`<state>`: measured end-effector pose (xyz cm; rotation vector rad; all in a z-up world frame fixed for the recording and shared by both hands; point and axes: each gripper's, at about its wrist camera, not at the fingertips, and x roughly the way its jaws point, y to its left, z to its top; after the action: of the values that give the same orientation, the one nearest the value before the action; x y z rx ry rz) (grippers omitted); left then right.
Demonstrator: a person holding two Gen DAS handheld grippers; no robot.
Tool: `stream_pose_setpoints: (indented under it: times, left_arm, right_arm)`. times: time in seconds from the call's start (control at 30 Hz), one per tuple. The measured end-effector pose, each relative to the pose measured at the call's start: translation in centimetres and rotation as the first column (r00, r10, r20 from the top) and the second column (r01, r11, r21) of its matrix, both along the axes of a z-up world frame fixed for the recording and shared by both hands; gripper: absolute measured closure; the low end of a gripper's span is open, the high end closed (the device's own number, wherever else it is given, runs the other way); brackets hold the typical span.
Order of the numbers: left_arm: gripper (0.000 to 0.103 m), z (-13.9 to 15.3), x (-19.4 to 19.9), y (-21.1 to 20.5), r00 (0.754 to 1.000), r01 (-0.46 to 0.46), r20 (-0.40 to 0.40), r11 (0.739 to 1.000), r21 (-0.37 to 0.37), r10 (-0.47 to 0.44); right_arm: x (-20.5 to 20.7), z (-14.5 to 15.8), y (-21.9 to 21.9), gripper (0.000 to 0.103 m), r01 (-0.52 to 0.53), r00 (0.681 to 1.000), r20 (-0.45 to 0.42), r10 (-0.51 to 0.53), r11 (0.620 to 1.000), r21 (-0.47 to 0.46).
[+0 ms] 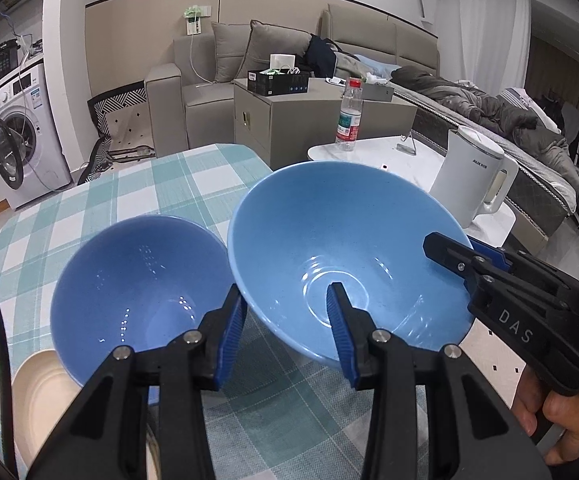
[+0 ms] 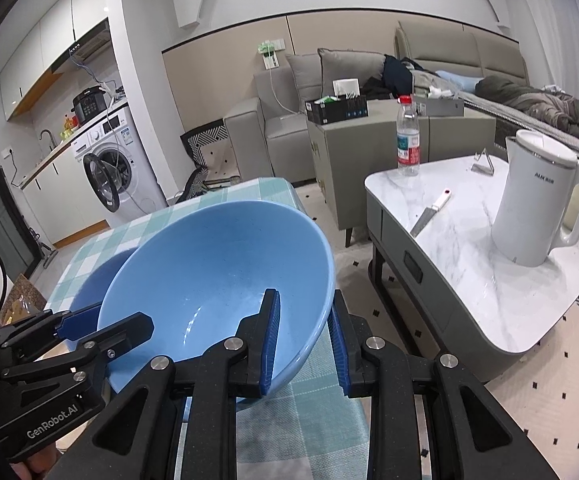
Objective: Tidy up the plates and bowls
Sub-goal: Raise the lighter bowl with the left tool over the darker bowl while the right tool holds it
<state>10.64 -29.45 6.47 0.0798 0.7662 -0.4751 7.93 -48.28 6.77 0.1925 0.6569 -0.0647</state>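
A large light blue bowl (image 1: 341, 248) is held tilted above the checked tablecloth (image 1: 161, 184). My left gripper (image 1: 287, 320) straddles its near rim, one finger inside and one outside, jaws apart. My right gripper (image 2: 303, 332) grips the bowl's (image 2: 209, 272) right rim, one pad inside, one outside; it also shows in the left wrist view (image 1: 465, 256). A smaller darker blue bowl (image 1: 137, 288) sits to the left on the cloth, partly behind the large one in the right wrist view (image 2: 89, 284). A cream plate (image 1: 45, 392) lies at the lower left.
A marble coffee table (image 2: 469, 264) stands right of the checked table, with a white kettle (image 2: 541, 200), a water bottle (image 2: 407, 140) and a knife (image 2: 429, 210). Beyond are a grey cabinet (image 1: 289, 120), a sofa (image 1: 209, 80) and a washing machine (image 1: 17, 132).
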Motion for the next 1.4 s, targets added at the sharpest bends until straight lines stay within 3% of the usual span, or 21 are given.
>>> stream_pose_setpoints:
  times: [0.87, 1.4]
  left_arm:
    - [0.063, 3.1, -1.0, 5.0, 0.992, -0.069, 0.102, 0.997, -0.021, 0.071]
    - [0.063, 3.6, -0.6, 8.6, 0.983, -0.115, 0.137, 0.991, -0.073, 0.125]
  right_arm:
    - [-1.4, 3.7, 5.9, 0.078, -0.033, 0.990, 0.139, 0.036, 0.999, -0.023]
    - [0.0, 3.3, 9.0, 0.077, -0.083, 0.987, 0.135, 0.090, 0.995, -0.056]
